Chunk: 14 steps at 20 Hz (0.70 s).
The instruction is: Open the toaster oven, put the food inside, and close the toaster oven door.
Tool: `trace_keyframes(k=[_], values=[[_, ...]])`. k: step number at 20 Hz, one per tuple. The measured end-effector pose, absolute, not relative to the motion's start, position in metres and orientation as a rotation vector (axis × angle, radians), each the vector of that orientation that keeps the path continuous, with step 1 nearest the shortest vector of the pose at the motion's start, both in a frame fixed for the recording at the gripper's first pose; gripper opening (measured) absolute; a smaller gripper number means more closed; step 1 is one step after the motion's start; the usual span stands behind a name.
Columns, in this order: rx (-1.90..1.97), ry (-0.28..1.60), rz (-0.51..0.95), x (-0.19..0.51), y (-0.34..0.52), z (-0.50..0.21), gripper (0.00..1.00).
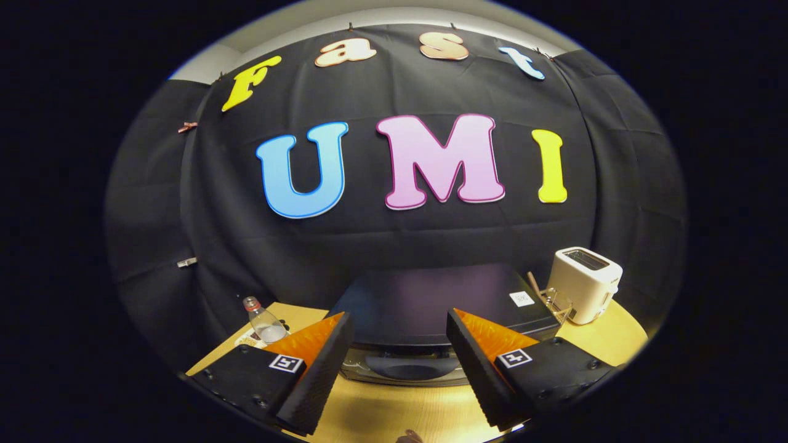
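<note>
Largest first: the toaster oven [425,301] sat on the wooden table [400,418] directly ahead of your gripper [400,344], its dark top showing between and beyond the 2 fingers and its door [403,368] closed, the glass front visible just below the top edge. Your gripper was spread wide with nothing between its fingers, held above the table and aimed down at the oven's upper front.

The step in hand, as I judged it, was opening that door. To do it well you needed to find the handle along the door's upper edge; I could not make it out clearly from here, so you would have had to come lower and closer before committing. Centring the fingers on the door's width would keep the pull even, and the door probably hinged downward toward you, so the table in front needed to stay free.

I could not tell where the food was.

Around it: a white slot toaster [585,283] stood near the oven's right rear corner, with a small clear holder [557,304] just beside it. A plastic bottle [263,321] stood left of the oven, beyond the left finger. Neither stood in the door's path, though a wide sideways swing could clip them.
</note>
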<state>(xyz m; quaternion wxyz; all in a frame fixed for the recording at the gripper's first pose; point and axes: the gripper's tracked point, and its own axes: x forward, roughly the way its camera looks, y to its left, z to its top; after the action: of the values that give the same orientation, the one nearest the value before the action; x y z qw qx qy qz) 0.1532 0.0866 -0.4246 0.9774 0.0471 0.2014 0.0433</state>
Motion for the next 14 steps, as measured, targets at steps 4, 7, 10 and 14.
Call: trace_keyframes(k=[4, 7, 10, 14], values=[[0.109, 0.429, 0.065, 0.155, 0.088, -0.457, 0.98], [0.105, 0.494, 0.038, 0.154, 0.081, -0.487, 0.98], [0.063, 0.466, 0.004, 0.159, 0.07, -0.488, 0.96], [0.029, 0.482, -0.006, 0.152, 0.068, -0.493, 0.97]])
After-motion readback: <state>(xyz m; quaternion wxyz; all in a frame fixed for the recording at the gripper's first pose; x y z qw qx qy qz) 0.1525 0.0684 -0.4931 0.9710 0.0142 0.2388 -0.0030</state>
